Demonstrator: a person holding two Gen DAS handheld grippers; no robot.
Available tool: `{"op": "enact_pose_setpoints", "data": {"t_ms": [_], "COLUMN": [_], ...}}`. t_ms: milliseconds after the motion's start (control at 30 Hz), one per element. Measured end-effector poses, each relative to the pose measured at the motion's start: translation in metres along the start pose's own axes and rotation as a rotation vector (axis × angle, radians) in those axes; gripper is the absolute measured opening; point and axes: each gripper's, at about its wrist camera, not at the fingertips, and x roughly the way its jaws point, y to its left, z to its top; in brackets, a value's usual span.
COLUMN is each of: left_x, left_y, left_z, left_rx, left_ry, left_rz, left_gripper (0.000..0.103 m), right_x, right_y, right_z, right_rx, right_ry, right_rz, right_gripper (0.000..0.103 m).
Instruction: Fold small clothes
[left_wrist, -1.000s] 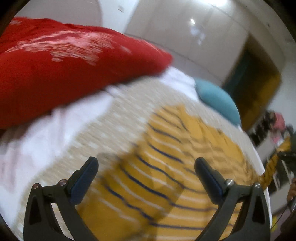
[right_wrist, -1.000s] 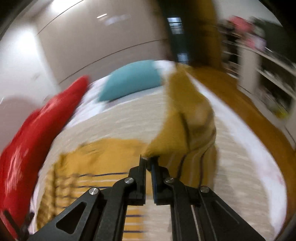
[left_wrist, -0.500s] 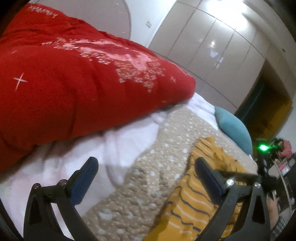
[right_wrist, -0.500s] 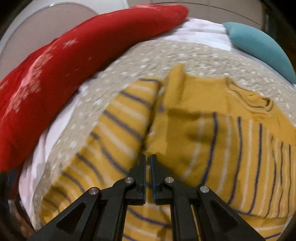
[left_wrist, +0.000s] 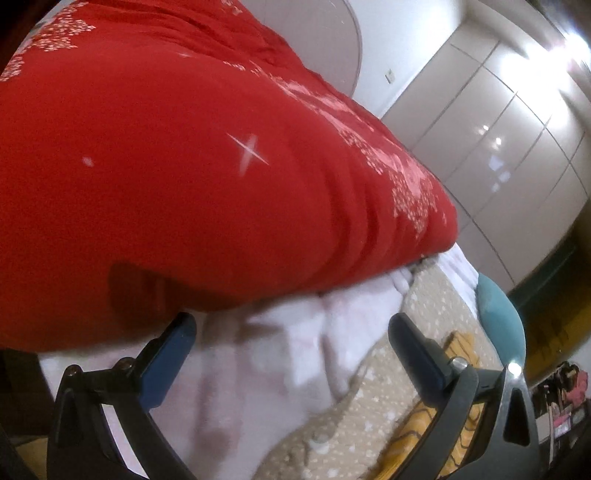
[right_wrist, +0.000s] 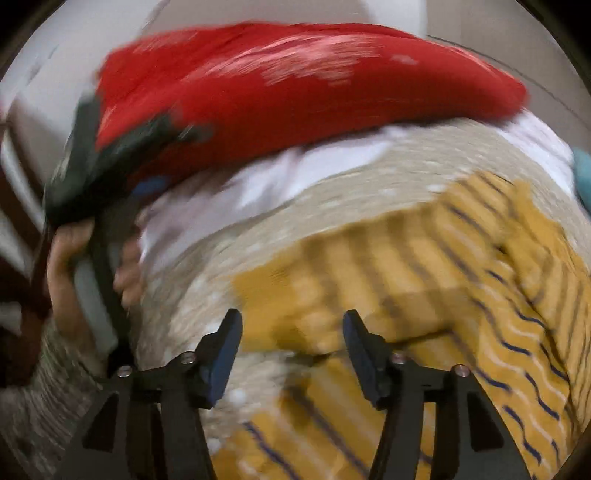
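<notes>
red quilt (left_wrist: 192, 177) | white blanket (left_wrist: 280, 354) (rumpled) | teal pillow (left_wrist: 502, 325) | wardrobe (left_wrist: 491, 122)

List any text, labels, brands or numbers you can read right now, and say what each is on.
None can be read.
Red quilt: white star and snowflake-like prints only, no letters.
Yellow striped sweater: stripes only, and that view is motion-blurred.
Shelf clutter at the far edge of the left wrist view: too small and blurred to tell.
</notes>
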Motion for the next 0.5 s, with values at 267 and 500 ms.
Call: {"op": "enact_pose_setpoints", "data": {"t_ms": [267,500], "left_x": [-0.004,-0.006], "left_y": [0.003,-0.013], "left_z": [0.002,-0.001], "left_rx": [0.005,0.034], "left_ry": [0.005,-0.017], "left_rz": [-0.014,-0.022], "left_gripper": [0.103,0.103], "right_x": [0.044,-0.091], "right_y": [0.033,-0.002], "right_z": [-0.002,0.096], "right_rx": [-0.073,0.125], "right_ry": [0.061,-0.293], "right_rz": [-0.162,-0.077], "right_gripper": [0.014,0.011]}}
